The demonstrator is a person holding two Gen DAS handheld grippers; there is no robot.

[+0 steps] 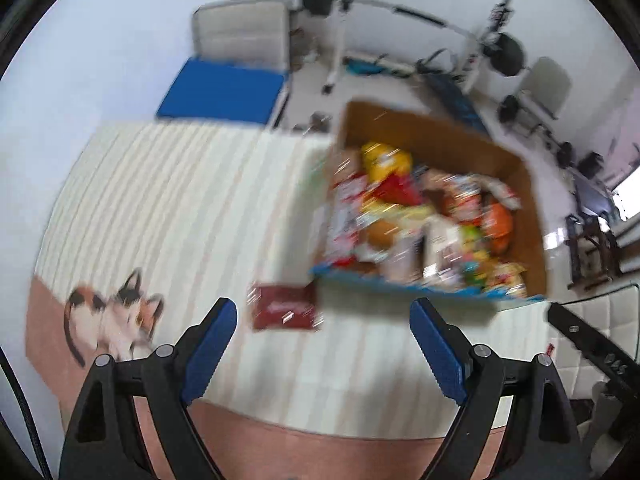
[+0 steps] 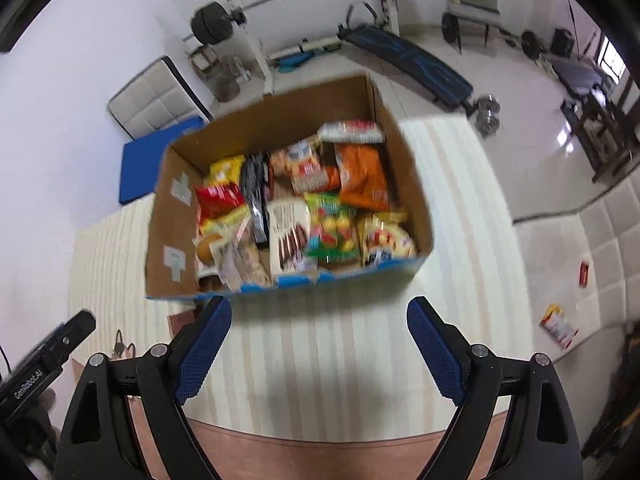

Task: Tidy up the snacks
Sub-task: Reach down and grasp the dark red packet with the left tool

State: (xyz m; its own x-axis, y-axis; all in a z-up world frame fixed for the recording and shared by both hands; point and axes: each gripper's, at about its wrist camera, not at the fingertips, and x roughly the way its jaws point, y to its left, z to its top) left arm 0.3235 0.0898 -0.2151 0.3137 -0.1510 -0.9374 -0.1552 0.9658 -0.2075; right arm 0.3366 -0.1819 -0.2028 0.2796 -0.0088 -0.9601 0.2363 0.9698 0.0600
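Both grippers hover w/ nothing in them: left gripper (image 1: 322,344) fingers spread wide, right gripper (image 2: 320,344) same, jaws wide apart and empty. Landmark = cardboard box (image 2: 260,136), sitting on the striped mat (image 2: 448,208). Nearest loose item is a dark red snack packet (image 1: 285,309), flat on the mat just beside the box's near-left corner, between left fingers in that view. Inside the box: jumbled snack packs – orange bag (image 2: 362,178) toward far right, green pack w/ yellow balls (image 2: 331,227) near front, red bag (image 2: 218,198) at left. Well right of the box, off the mat, a red/yellow packet (image 2: 558,326) and a small red one (image 2: 585,274) lie loose. Step looks like approach/pick selection, prob early on. Next move: lower left gripper over the dark red packet, close on its edge – flat and thin, so needs a low angle. Views blurred, details approx
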